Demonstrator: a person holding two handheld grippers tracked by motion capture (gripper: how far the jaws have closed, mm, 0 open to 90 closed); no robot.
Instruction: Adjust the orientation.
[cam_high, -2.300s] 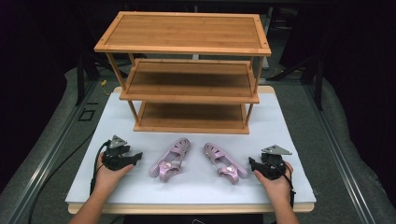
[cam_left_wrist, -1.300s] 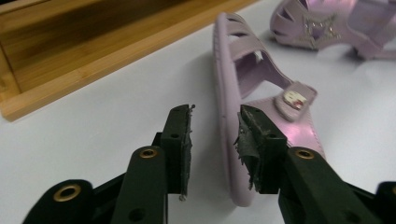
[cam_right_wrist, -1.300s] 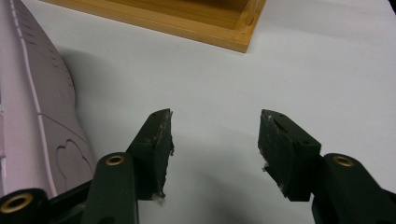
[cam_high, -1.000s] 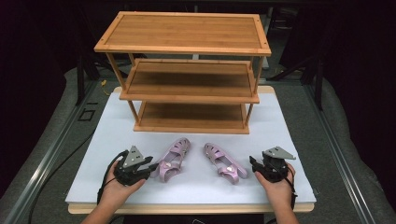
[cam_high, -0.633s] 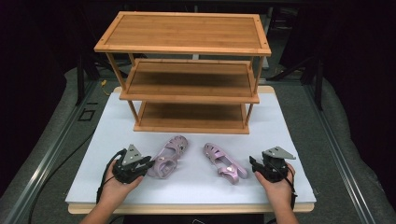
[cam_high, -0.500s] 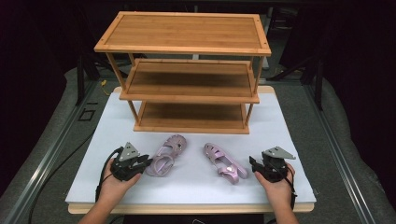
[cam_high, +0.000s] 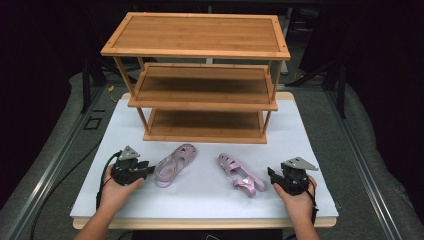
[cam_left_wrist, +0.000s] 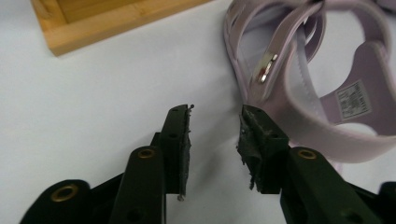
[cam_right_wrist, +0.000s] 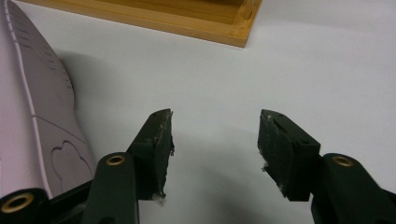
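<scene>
You can read no text, brand, number or sign anywhere. The one printed thing is a small white label (cam_left_wrist: 353, 99) inside the heel strap of the pink sandal (cam_left_wrist: 299, 79), at about two o'clock from your left gripper (cam_left_wrist: 214, 140); its print is too small to read.

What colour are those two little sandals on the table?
Both sandals, left and right, are pale lilac-pink; the left gripper view shows it best.

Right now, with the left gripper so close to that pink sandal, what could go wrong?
The left gripper is open, its fingers beside the left pink strappy sandal's heel strap, nothing between them; its jaws have just been opening. Closing here might pinch air or nudge the sandal away. A grip on the soft strap alone could let the sandal dangle and catch the three-tier bamboo shelf rack.
</scene>
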